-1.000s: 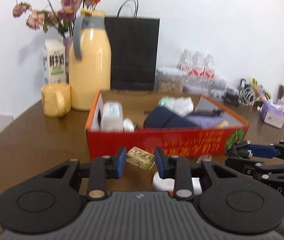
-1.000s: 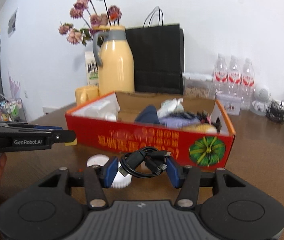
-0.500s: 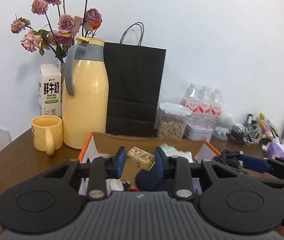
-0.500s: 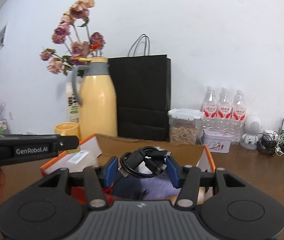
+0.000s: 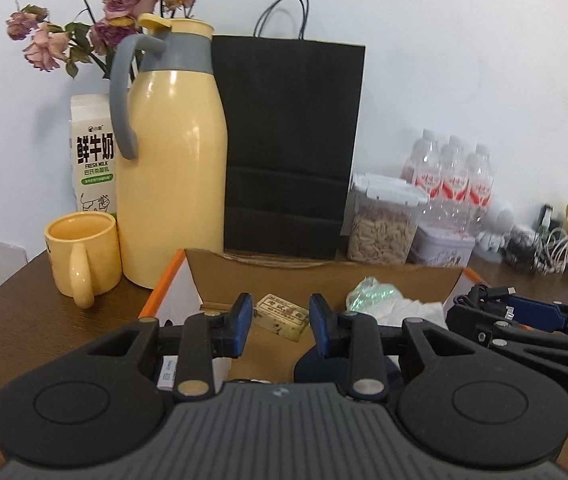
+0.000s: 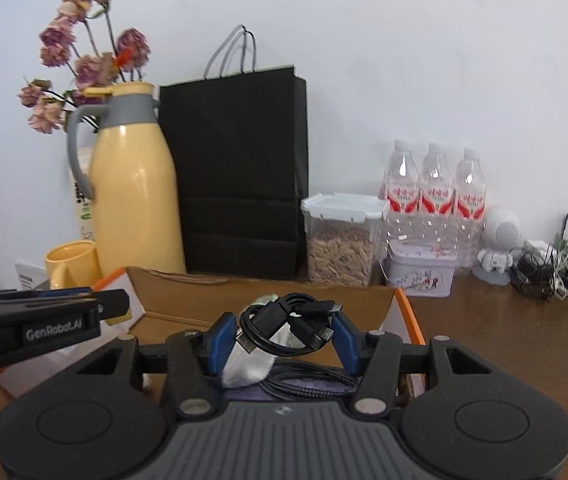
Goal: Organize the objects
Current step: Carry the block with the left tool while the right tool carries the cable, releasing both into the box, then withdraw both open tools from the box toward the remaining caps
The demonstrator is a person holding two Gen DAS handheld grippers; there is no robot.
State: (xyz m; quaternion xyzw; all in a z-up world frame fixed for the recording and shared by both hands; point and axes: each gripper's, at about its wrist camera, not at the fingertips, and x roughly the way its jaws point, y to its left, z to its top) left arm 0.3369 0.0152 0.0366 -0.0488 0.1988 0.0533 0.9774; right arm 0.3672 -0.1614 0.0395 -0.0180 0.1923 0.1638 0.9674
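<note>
- Far left, on the bench (image 5: 11,312): yellow mug (image 5: 83,256) and yellow flask (image 5: 171,184) standing just beyond the box's left corner, apart from the work and not in the way.
- At the left hand-held gripper (image 5: 279,316): narrowed onto a small tan packet (image 5: 284,314), blue pads (image 5: 241,320) pressed to its two ends, nothing else in the grip.
- Changed within the last second: was down at bench level in front of the box's red front wall, now lifted and carried forward, hanging above the open cardboard box (image 5: 267,280) with that red wall lost from view below.
- Beneath the packet: bare brown floor of the box towards the left, a dark blue cloth (image 5: 316,364) and crumpled white wrap (image 5: 400,308) further right (room to drop, by the look of it, on the left side).
- At the right hand-held gripper (image 6: 286,330): partly closed around a coiled black cable (image 6: 284,314), the coil bridging the pads and plugs sticking out on the right.
- Same shift here: up from the bench and forward, now over the right half of the box, above a white bundle (image 6: 247,364) and a braided cable (image 6: 308,380).
- Meaning for the task: carrying seems done for both items; likely left only to lower a little and open, keeping the two grippers, which sit near each other, from knocking.
</note>
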